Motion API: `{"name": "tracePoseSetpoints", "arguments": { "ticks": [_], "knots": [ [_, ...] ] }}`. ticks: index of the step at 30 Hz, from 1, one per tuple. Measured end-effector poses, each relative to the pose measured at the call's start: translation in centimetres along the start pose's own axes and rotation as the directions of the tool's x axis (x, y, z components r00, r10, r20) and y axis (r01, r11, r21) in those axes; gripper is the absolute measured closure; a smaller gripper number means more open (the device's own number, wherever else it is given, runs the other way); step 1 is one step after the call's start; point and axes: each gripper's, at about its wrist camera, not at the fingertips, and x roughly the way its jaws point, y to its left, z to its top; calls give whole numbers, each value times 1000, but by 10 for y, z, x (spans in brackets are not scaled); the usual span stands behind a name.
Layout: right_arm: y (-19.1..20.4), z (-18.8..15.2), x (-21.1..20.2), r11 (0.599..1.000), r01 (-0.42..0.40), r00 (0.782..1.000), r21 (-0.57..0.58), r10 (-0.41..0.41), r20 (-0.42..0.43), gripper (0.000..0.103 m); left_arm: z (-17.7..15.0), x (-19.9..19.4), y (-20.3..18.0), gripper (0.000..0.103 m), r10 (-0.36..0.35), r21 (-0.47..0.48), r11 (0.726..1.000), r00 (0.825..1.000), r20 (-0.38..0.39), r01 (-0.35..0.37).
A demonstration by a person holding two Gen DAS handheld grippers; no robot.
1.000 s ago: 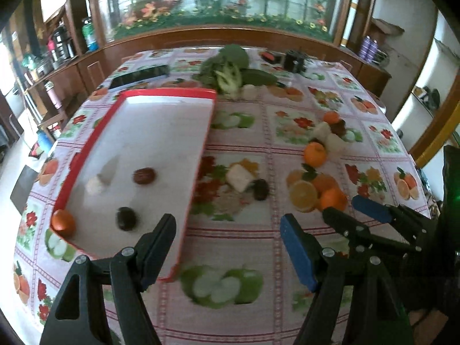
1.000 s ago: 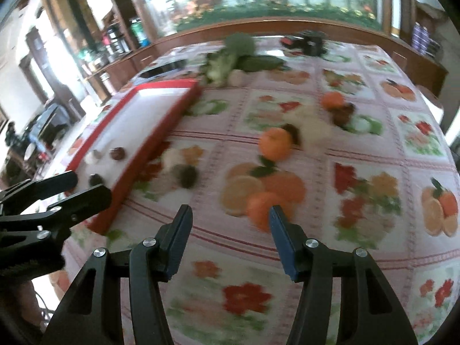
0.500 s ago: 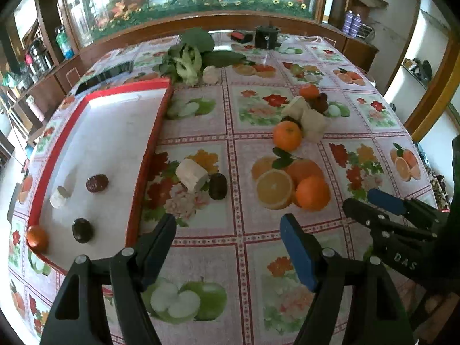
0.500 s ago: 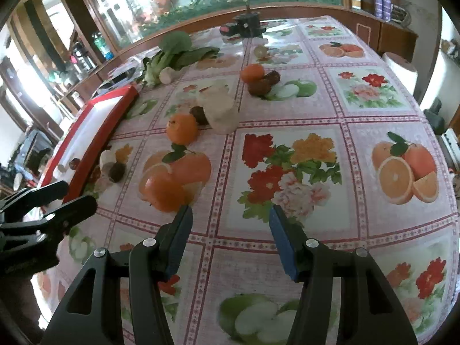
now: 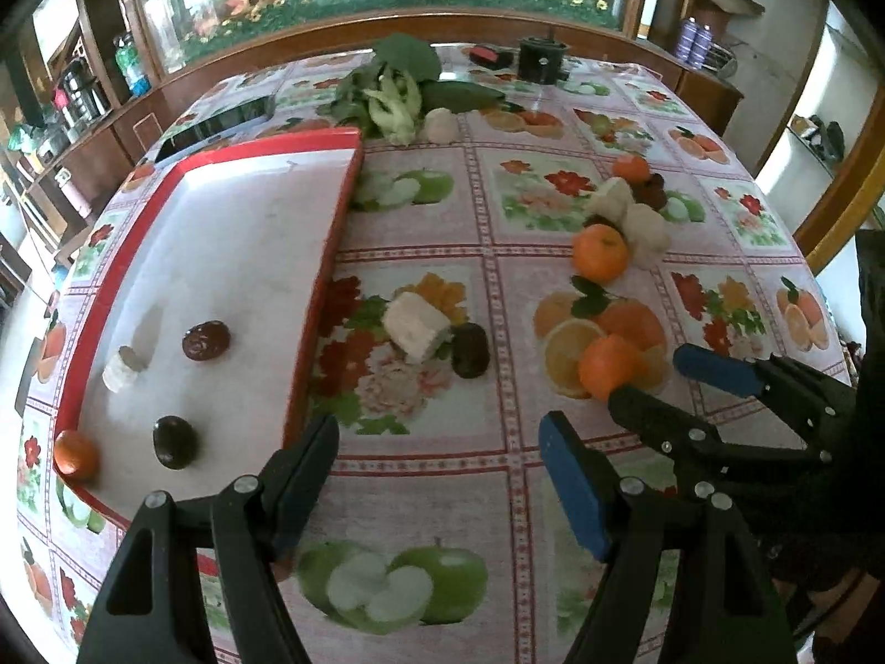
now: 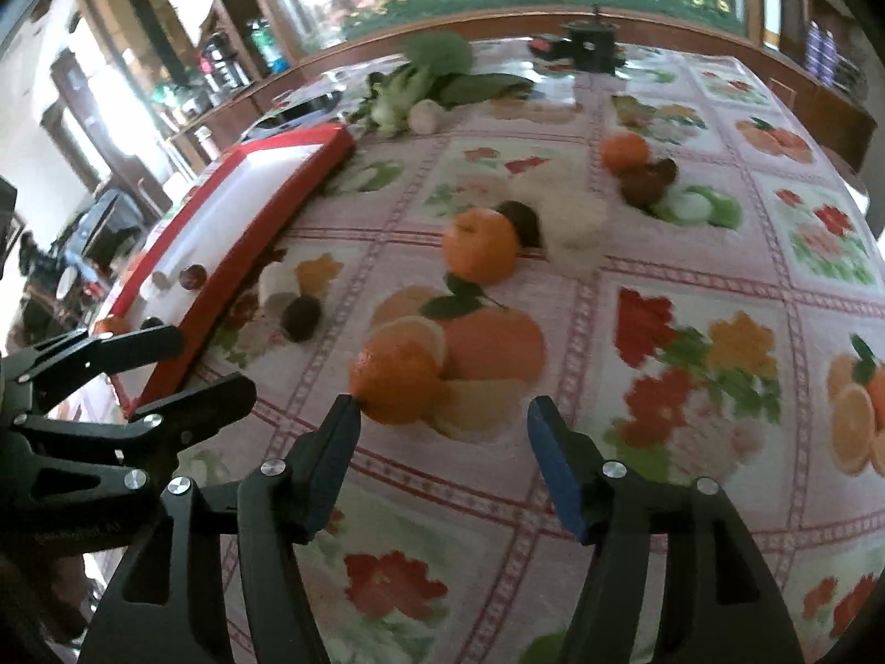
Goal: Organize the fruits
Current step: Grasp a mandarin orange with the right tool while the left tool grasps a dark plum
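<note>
We hold both claws over the table, tilted down at the cloth [image 5: 498,498]. Our left claw [image 5: 437,476] stands apart with nothing between its pads; bare cloth lies under the gap. Just beyond its left finger [image 5: 301,476] runs the near corner of the red tray [image 5: 321,288]. Inside the tray, ahead and to the left of that finger, lie a dark fruit [image 5: 175,441], a reddish fruit [image 5: 206,340], a white piece [image 5: 123,369] and, in the nearest corner, a small orange [image 5: 76,454]. Straight ahead of the left claw, on the cloth, a white block [image 5: 416,326] touches a dark date [image 5: 470,349].

Our right claw [image 6: 440,437] has just been opening; its pads stand apart and grip nothing. An orange [image 6: 395,382] sits just ahead of its left finger [image 6: 332,442], close to the tip; whether they touch we cannot tell, as the view is blurred. The gap itself is over the cloth's printed oranges. Farther ahead a second orange [image 6: 480,243] rests against a dark fruit [image 6: 522,221], with white pieces [image 6: 575,221] just to the right. Well beyond them lie a third orange [image 6: 625,150] and another dark fruit [image 6: 647,182]. Greens [image 6: 431,72] lie at the far end.

In the right wrist view the left claw shows to the left, beside the tray's edge.
</note>
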Motion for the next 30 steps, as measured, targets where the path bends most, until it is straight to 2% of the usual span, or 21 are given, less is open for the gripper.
{"name": "tracePoseSetpoints", "arguments": {
  "ticks": [3, 8, 11, 12, 13, 18, 20, 24, 30],
  "knots": [
    [3, 3, 7, 999, -45, 999, -28, 44, -27, 39, 2, 1, 7, 26, -3, -16, 1000, 1000, -8, 3],
    [13, 8, 15, 994, -49, 998, -102, 46, -30, 40, 2, -1, 8, 26, -2, -6, 1000, 1000, 0, 2],
    [19, 9, 19, 986, -54, 998, -156, 50, -28, 50, 4, 0, 9, 26, -9, -12, 1000, 1000, -6, 9],
    [21, 10, 19, 982, -79, 997, -170, 75, -32, 62, 5, 1, 9, 26, -10, -11, 1000, 1000, -7, 10],
    [22, 10, 20, 980, -102, 995, -169, 97, -37, 68, 6, 1, 8, 25, -7, -12, 1000, 1000, -5, 7],
    [13, 6, 11, 990, -49, 999, -135, 49, -3, 67, 12, 4, 3, 25, -18, 2, 1000, 1000, -10, 18],
    [2, 3, 1, 993, -3, 1000, -120, 6, 29, 67, 15, 7, -2, 25, -23, 16, 1000, 1000, -9, 23],
    [-15, -5, -9, 993, 60, 998, -102, -56, 38, 67, 17, 17, -8, 25, -50, 2, 999, 998, -37, 50],
    [-32, -9, -11, 999, 41, 998, -23, -40, 41, 66, 18, 33, -11, 25, -82, -49, 996, 995, -57, 80]
  ]
}}
